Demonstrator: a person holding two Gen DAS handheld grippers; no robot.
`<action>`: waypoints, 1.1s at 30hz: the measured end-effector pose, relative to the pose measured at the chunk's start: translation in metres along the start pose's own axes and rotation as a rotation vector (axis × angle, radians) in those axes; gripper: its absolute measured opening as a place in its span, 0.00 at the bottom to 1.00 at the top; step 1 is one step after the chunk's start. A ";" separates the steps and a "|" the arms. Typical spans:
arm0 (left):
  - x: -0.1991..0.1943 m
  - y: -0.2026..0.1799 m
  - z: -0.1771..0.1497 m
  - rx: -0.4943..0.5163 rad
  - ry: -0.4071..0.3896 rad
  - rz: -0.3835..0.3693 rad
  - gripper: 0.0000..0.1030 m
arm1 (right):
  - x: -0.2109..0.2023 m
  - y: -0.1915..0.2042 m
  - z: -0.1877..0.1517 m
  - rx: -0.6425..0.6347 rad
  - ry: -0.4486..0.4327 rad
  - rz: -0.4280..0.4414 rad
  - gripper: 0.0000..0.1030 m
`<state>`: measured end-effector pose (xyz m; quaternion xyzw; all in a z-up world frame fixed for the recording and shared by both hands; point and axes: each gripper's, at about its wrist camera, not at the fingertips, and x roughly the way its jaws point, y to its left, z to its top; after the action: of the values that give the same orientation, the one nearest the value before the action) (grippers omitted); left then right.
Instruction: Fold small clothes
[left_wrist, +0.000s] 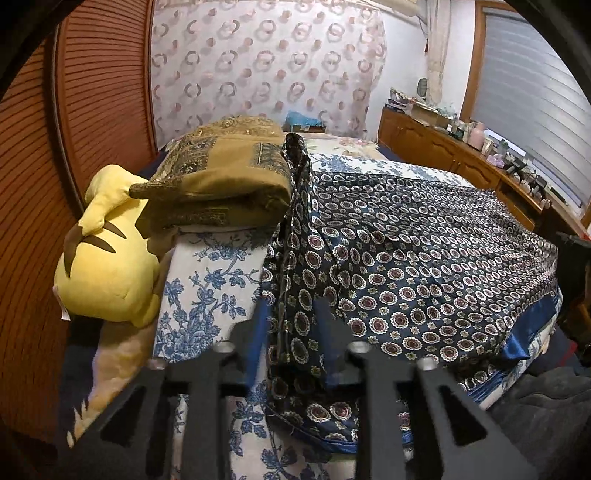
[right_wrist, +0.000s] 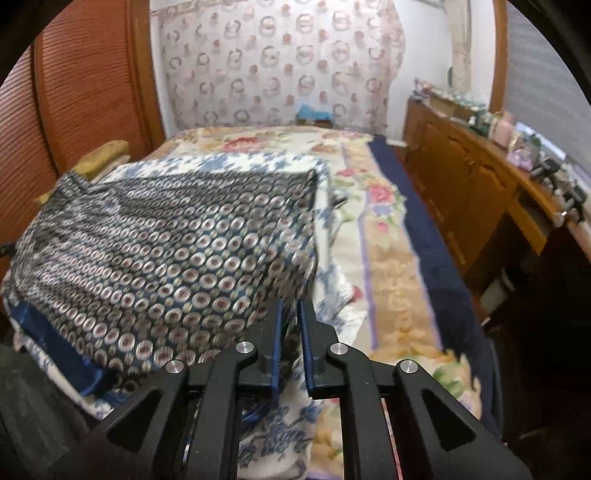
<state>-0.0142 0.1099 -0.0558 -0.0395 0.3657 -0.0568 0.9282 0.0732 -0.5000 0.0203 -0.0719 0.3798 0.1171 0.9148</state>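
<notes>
Dim, warm indoor light; both fisheye views bend hard and go black at the corners. The right view is motion-blurred, the left sharper

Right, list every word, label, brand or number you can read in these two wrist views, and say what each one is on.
No readable text in either view.
Patterned garment: rings and medallions only, no lettering.
Yellow plush toy: a white tag shows at its lower edge, too small to read.
Items on the wooden cabinet: boxes and bottles, any labels too small and blurred to read.
</notes>
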 end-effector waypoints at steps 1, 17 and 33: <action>0.000 0.002 -0.001 -0.003 0.001 -0.001 0.35 | -0.001 0.003 0.000 -0.004 -0.009 -0.007 0.16; 0.024 0.012 -0.026 -0.055 0.077 0.032 0.35 | 0.052 0.092 0.000 -0.105 0.010 0.148 0.42; 0.025 0.007 -0.027 -0.044 0.076 0.043 0.35 | 0.075 0.119 -0.016 -0.184 0.073 0.159 0.47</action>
<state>-0.0144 0.1126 -0.0932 -0.0495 0.4024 -0.0301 0.9136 0.0820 -0.3767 -0.0493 -0.1292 0.4051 0.2210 0.8777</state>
